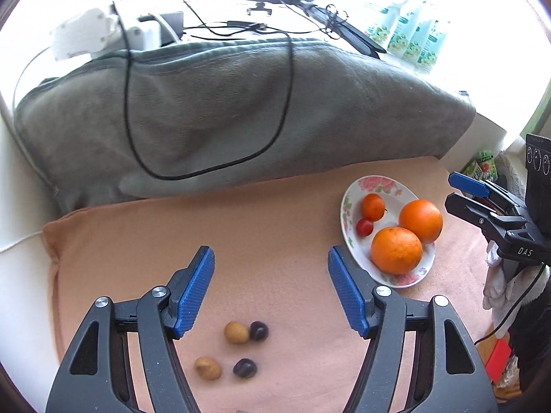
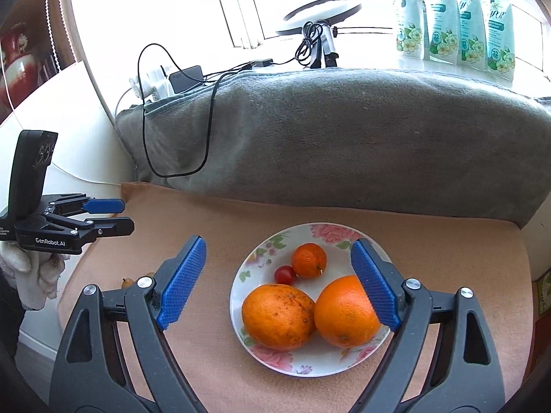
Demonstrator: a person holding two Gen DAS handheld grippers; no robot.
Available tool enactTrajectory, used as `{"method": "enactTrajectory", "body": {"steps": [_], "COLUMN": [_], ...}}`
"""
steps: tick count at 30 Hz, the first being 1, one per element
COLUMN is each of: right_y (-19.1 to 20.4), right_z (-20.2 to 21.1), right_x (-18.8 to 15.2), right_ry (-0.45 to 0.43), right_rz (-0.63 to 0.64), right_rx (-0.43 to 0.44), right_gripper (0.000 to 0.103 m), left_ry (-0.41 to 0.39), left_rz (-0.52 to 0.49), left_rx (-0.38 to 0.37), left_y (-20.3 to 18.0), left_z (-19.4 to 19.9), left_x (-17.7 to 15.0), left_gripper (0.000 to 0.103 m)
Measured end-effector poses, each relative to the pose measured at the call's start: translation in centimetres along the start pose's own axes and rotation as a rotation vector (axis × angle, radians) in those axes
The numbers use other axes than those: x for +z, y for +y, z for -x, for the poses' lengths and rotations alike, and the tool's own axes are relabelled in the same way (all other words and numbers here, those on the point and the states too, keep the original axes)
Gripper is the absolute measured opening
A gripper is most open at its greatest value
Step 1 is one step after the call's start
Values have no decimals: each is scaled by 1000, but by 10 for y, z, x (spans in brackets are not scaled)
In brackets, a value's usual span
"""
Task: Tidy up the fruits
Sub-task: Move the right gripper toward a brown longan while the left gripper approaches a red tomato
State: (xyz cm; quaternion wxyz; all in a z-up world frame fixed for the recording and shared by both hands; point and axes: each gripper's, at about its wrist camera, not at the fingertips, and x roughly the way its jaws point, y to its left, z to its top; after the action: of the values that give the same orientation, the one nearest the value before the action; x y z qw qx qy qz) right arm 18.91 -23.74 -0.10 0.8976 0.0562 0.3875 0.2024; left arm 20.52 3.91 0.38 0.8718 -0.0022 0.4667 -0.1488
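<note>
A floral plate [image 2: 261, 251] on the peach cloth holds two large oranges [image 2: 278, 316], a small tangerine [image 2: 309, 260] and a cherry tomato [image 2: 285, 274]. The plate also shows in the left wrist view [image 1: 347, 213]. My right gripper [image 2: 279, 289] is open and empty, just above the plate. My left gripper [image 1: 270, 289] is open and empty over the cloth, left of the plate. Below it lie two small tan fruits [image 1: 236, 332] and two dark purple ones [image 1: 258, 330]. My right gripper shows at the right edge of the left wrist view [image 1: 465, 192].
A grey blanket-covered cushion [image 1: 224, 110] with a black cable [image 1: 289, 103] rises behind the cloth. Detergent pouches [image 2: 458, 17], a ring light [image 2: 320, 13] and a charger sit on the sill. The cloth's left edge [image 1: 51, 258] drops to a white surface.
</note>
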Motion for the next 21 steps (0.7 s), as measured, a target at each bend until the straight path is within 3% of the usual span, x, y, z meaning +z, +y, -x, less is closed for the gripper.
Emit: {"method": "enactTrajectory", "body": {"steps": [8,21], "right_y": [41,102], "right_z": [-20,-63], "right_x": [-4,-21], "right_ry": [51,169], "right_rz": [75,190], "right_rx": [76,198], "right_gripper": [88,86], "left_ry": [-52,-37], "left_rz": [102,182], "left_rx": [56,44], "left_y": [38,63], "left_z": [32,37], "left_x": [-52,-107], "left_gripper": [68,68]}}
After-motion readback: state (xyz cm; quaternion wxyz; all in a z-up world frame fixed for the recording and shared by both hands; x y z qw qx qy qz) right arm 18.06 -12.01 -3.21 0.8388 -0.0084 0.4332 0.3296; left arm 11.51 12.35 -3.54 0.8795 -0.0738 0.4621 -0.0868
